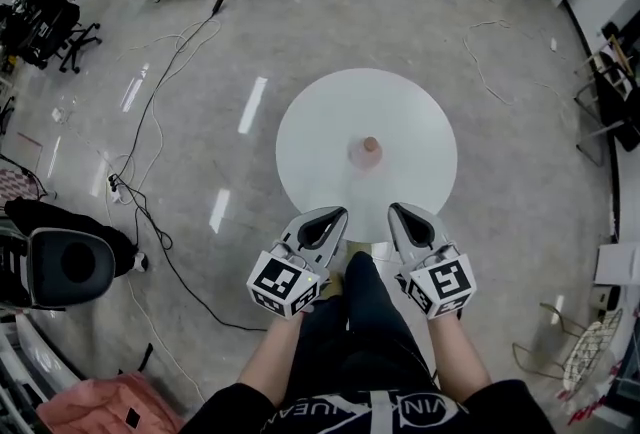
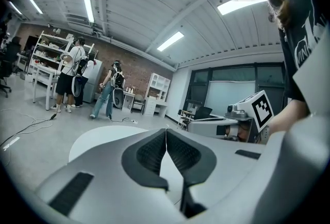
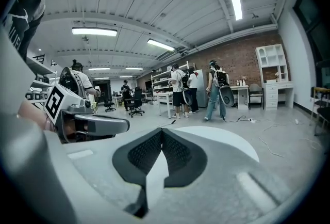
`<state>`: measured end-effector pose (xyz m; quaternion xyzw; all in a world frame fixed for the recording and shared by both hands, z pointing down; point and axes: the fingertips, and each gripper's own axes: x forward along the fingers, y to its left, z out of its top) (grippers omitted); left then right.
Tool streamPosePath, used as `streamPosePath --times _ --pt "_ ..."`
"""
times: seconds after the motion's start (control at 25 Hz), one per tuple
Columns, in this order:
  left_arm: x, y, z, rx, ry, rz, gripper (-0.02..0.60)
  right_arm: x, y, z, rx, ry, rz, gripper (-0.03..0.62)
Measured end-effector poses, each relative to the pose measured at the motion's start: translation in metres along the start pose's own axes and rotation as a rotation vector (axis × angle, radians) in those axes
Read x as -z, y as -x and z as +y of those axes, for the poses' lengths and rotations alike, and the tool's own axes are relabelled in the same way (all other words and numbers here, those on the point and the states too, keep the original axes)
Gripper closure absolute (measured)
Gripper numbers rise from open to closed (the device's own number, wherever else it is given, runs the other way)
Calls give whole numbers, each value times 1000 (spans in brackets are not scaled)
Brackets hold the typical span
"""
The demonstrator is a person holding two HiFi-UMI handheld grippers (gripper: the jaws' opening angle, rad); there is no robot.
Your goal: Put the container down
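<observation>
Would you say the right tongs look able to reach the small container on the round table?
Probably yes: the right tongs hover by the near edge of the table, and only bare tabletop lies between them and the container. They are shut, so they would need opening first.

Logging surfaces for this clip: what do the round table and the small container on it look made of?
The round table: smooth white top, faint sheen, likely laminate or painted board. The container: too small to be sure; pale body with tan top suggests plastic.
</observation>
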<state>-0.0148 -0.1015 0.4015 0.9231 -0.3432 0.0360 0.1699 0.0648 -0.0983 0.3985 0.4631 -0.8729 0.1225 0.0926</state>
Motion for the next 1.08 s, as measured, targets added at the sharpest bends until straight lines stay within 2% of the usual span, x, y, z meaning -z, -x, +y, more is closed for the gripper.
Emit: streamPosePath --times 0.48,0.88,1.08 --pt "-10 27 -10 -8 -37 -47 568 -14 30 20 29 2 -59 588" --pt "-11 35 -14 -12 -47 -59 568 -13 38 27 27 4 -65 588" --pt "-24 31 -17 -15 -46 -57 568 -25 41 23 23 -4 -61 588"
